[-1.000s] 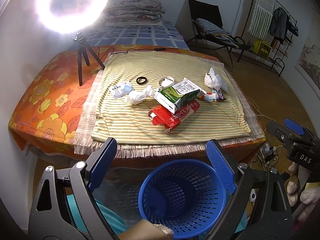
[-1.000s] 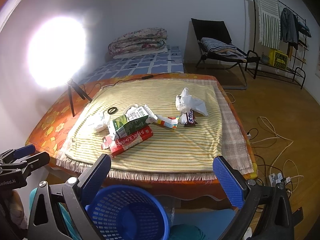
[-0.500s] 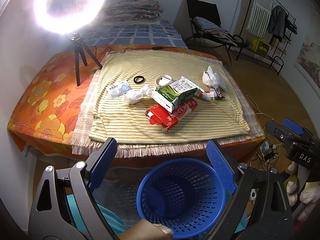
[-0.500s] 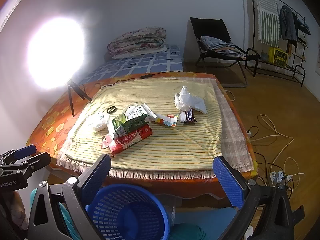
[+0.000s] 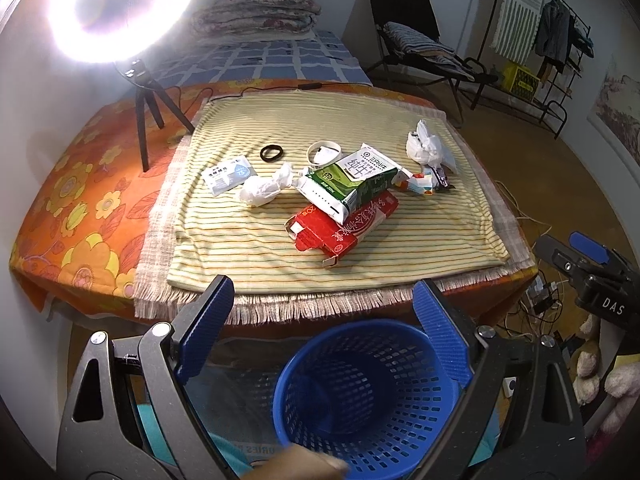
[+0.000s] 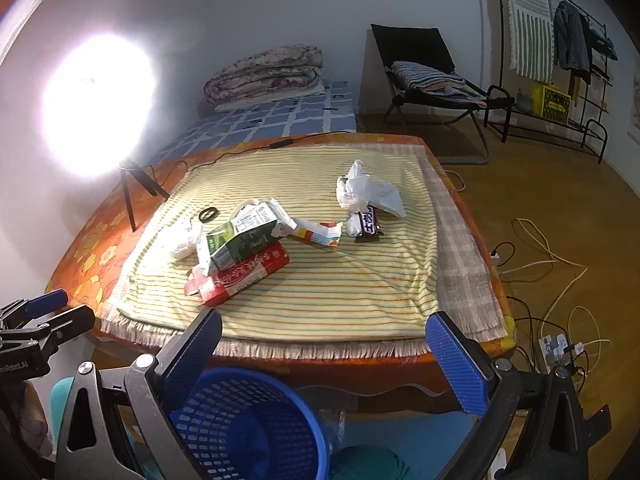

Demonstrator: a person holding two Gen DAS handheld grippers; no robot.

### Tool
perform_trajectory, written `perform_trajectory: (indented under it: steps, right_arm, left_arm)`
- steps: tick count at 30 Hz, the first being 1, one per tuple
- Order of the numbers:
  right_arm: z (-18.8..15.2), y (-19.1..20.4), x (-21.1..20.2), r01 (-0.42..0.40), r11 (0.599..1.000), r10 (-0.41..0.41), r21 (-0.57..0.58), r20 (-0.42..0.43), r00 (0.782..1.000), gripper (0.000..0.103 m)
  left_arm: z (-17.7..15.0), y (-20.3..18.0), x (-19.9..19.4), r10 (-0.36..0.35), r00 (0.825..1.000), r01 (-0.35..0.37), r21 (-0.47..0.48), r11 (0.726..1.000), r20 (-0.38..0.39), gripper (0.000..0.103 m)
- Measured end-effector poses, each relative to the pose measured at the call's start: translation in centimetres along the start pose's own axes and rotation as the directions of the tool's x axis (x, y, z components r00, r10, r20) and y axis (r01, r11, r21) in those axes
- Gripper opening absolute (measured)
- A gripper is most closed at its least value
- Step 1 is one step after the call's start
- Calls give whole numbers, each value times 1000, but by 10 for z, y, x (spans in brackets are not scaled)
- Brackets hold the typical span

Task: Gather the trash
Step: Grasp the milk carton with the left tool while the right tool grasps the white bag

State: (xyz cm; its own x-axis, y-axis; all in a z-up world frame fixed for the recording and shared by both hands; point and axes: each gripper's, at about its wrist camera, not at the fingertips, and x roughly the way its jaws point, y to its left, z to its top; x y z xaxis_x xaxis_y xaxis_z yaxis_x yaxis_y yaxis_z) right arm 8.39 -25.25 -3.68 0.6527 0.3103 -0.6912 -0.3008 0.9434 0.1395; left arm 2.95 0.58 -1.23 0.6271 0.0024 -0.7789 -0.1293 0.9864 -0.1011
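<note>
The left hand-held gripper (image 5: 322, 308) hangs in front of the near edge of the surface (image 5: 80, 216) with its blue-padded fingers (image 5: 206, 322) spread wide and nothing between them. Just below and between those fingers stands a blue basket (image 5: 366, 392), mouth tilted toward the camera, on the floor against the near side of the surface. Ahead of the gripper, on a yellow striped cloth (image 5: 256, 248), lies the trash: a red box (image 5: 340, 226) straight ahead, with a green and white milk carton (image 5: 352, 182) resting across its far end. Ahead and to the left of the carton are a crumpled white tissue (image 5: 264, 188) and a flat wet-wipe packet (image 5: 228, 174). Farther back sit a black ring (image 5: 272, 153) and a white loop of tape (image 5: 324, 153). Ahead and to the right lie a small colourful wrapper (image 5: 420, 184) and a crumpled white plastic bag (image 5: 426, 148).

The right hand-held gripper (image 6: 324, 346) is also held wide, gripping nothing, in front of the same near edge. The basket (image 6: 248, 424) sits low and to its left. From this side a dark candy bar (image 6: 368, 224) shows just in front of the plastic bag (image 6: 368, 192), ahead and slightly right; the carton (image 6: 240, 240) and box (image 6: 240, 276) lie ahead to the left. A bright ring lamp on a tripod (image 5: 146, 112) stands at the far left corner of the surface.
</note>
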Motion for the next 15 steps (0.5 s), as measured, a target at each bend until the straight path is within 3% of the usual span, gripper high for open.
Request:
perform_trajectory:
  steps: [9,15]
  right_arm:
    - [29,-39,42,-48,997,50,68,-32,998,103]
    - [62,-65,87,-55,994,61,90,-67,996,103]
  left_arm:
    - [41,-11,51,-123,989,132,113,985,-79,93]
    - [76,-13,100,-148,977,173,172,970,-153,93]
